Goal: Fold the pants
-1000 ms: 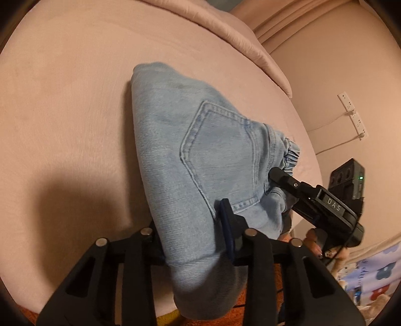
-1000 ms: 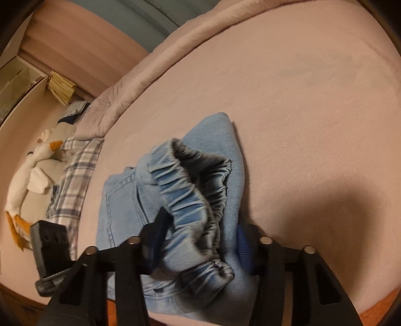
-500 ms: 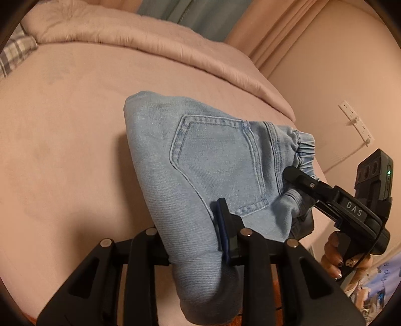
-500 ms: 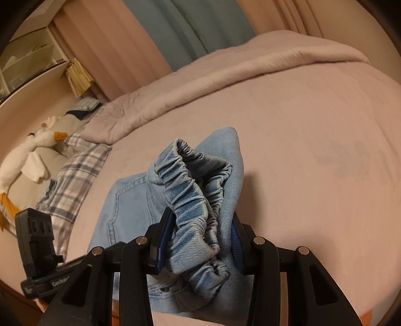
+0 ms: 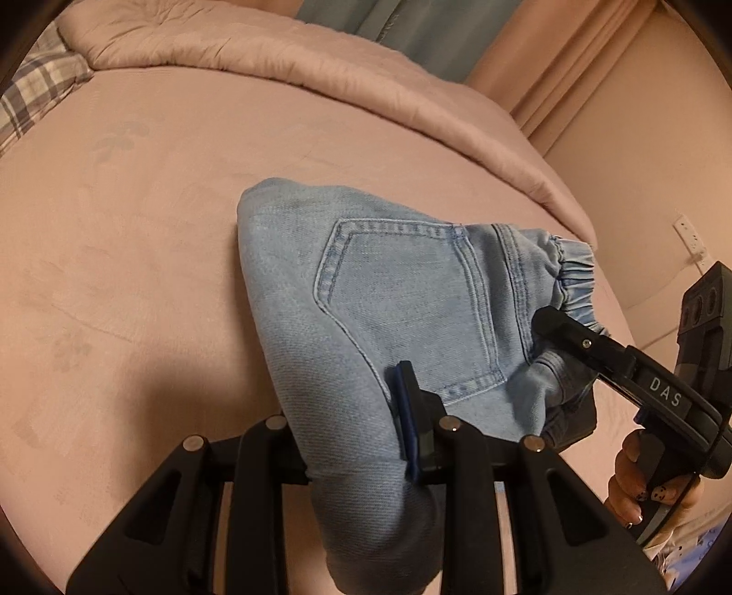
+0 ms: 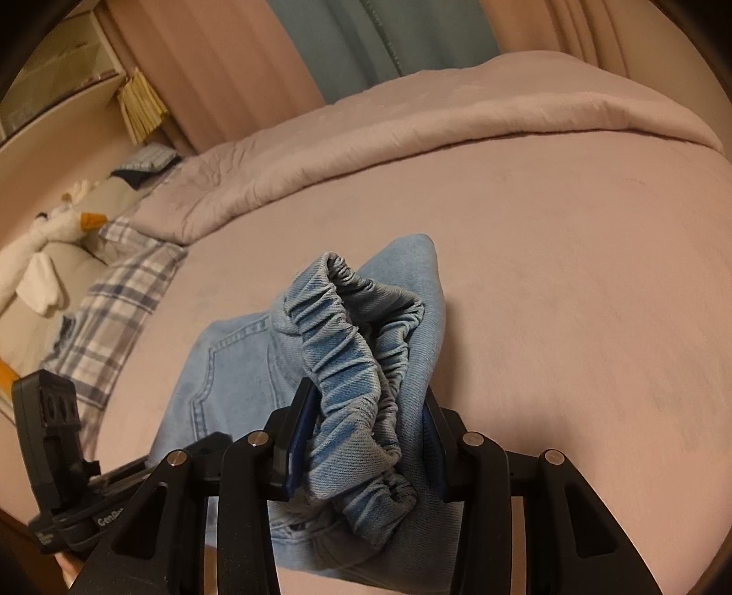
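Note:
The light blue denim pants (image 5: 389, 311) are folded into a thick bundle, back pocket up, held just over the pink bed (image 5: 137, 229). My left gripper (image 5: 352, 435) is shut on the bundle's near folded edge. My right gripper (image 6: 361, 439) is shut on the bunched elastic waistband (image 6: 347, 348) at the other end. The right gripper also shows in the left wrist view (image 5: 594, 352), clamped on the waistband. The left gripper shows at the lower left of the right wrist view (image 6: 137, 471).
A rolled pink duvet (image 5: 320, 59) lies along the bed's far side. A plaid pillow (image 6: 114, 316) and a white goose plush (image 6: 41, 247) sit at the head. Curtains (image 6: 347, 41) hang behind. A wall with outlets (image 5: 686, 238) is to the right.
Both grippers have lifted and tilted up with the bundle held, so more of the duvet and curtains shows. The pants have moved further onto the bed.

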